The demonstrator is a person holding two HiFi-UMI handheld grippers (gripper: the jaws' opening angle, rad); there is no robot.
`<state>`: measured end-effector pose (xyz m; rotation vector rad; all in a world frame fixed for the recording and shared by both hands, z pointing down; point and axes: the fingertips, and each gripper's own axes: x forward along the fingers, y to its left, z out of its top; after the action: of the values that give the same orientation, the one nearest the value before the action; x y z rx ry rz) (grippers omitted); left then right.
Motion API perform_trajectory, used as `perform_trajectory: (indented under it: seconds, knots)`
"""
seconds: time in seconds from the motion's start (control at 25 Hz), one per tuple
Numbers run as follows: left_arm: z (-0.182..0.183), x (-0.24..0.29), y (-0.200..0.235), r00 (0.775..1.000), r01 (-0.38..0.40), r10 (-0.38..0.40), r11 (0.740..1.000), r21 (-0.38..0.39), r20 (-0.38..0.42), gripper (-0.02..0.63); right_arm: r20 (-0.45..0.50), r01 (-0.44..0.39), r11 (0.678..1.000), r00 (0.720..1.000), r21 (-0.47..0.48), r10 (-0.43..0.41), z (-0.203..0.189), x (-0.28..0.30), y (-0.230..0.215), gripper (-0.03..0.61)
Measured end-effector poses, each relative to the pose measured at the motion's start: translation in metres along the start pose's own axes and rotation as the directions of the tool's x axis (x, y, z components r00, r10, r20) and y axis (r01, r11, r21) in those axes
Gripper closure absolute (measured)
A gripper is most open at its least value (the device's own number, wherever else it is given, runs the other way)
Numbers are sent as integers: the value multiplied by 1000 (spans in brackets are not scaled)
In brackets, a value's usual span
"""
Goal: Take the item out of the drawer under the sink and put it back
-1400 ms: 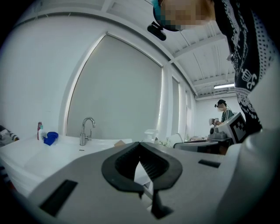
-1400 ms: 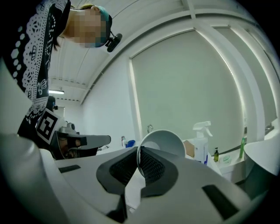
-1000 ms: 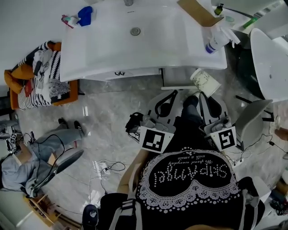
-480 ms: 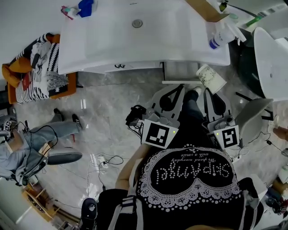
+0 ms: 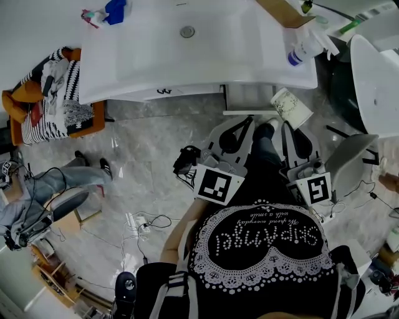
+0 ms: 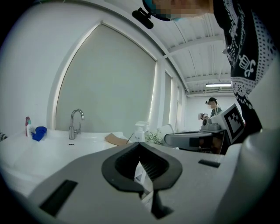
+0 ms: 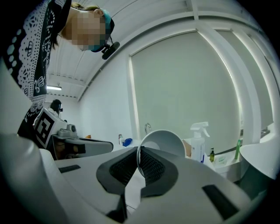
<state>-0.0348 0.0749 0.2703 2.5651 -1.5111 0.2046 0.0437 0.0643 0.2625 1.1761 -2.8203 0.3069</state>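
The right claw (image 7: pixel 138 151) is pinching the wall of a paper cup (image 7: pixel 162 141): its ridged pads are nearly together, one inside the rim and one outside, and the cup's open mouth is tipped back toward the camera. From the head view the cup lies tilted, out of the drawer (image 5: pixel 249 98) and just off its right front corner, above the floor; whether it brushes the drawer front I cannot tell from this angle. The drawer stands pulled out from under the white bench (image 5: pixel 137 56) with its sink.

The left claw (image 6: pixel 140 146) is pressed together at the tips with nothing between the pads (only a thin pale sliver shows lower down in the gap); it hangs in front of the drawer, left of the right claw, both held low before the person's body.

On the bench a spray bottle (image 5: pixel 302 50) stands near the right edge, a piece of brown cardboard (image 5: pixel 277 12) lies beside it, and the faucet (image 6: pixel 75 123) rises at the back.
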Motion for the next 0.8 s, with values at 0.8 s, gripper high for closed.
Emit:
perform_trajectory:
  seconds: [0.8]
  knots:
    - [0,-3,3,999,-28,29,999,-37,18,611,14,-26,1000,1000,1,26,2,-2,3,552]
